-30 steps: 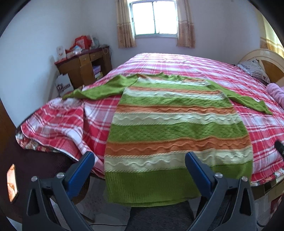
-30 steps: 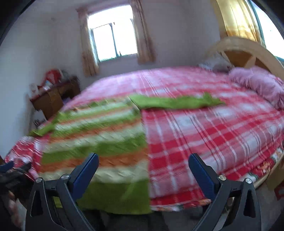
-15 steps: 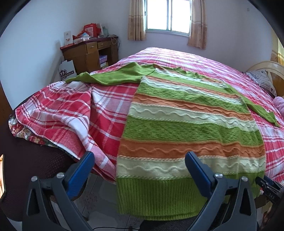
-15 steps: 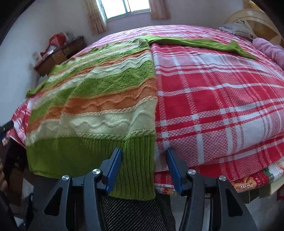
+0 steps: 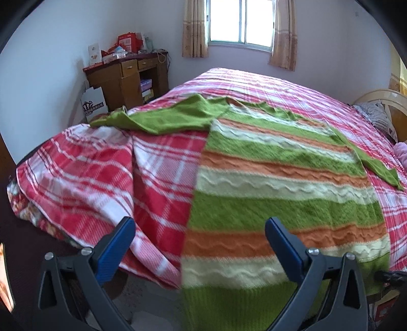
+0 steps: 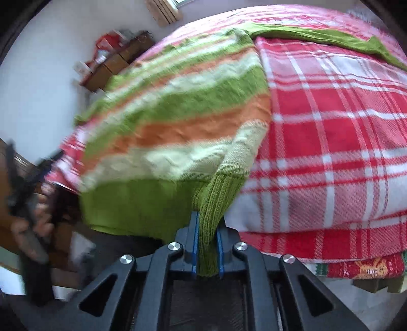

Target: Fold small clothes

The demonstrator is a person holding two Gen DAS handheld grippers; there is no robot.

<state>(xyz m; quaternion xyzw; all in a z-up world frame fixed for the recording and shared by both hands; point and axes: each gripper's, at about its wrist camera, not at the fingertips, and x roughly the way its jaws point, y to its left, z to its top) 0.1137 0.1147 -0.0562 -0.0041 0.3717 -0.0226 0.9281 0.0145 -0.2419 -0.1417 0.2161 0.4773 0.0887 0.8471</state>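
Two grippers over one striped sweater (image 5: 279, 188), spread flat on red plaid bedspread (image 5: 162, 173), hem hanging off near edge of bed. Green, orange and cream bands; plain green sleeves out to each side, left sleeve (image 5: 165, 117) lying toward bed corner, right sleeve (image 6: 330, 38) stretched across plaid.

Right gripper (image 6: 207, 244): jaws just been closing, now pinched tight on ribbed green hem corner, knit bunched up between blue pads. Corner lifted slightly off bedspread, fold ridge running up into cream band.

Left gripper (image 5: 201, 244): jaws wide apart, nothing between pads, hovering above left hem corner and plaid beside it, not touching cloth. Seen blurred in right wrist view at far left, with hand (image 6: 28, 229) around its handle.

Around: wooden desk (image 5: 127, 79) against wall past bed corner, red boxes and clutter on top, white paper bag (image 5: 94, 103) leaning beside it. Window (image 5: 240, 21) with beige curtains behind bed. Pillow (image 5: 376, 119) and curved headboard (image 5: 381, 99) at far right. Floral sheet edge (image 6: 363, 267) showing under plaid. Nothing lying on sweater.
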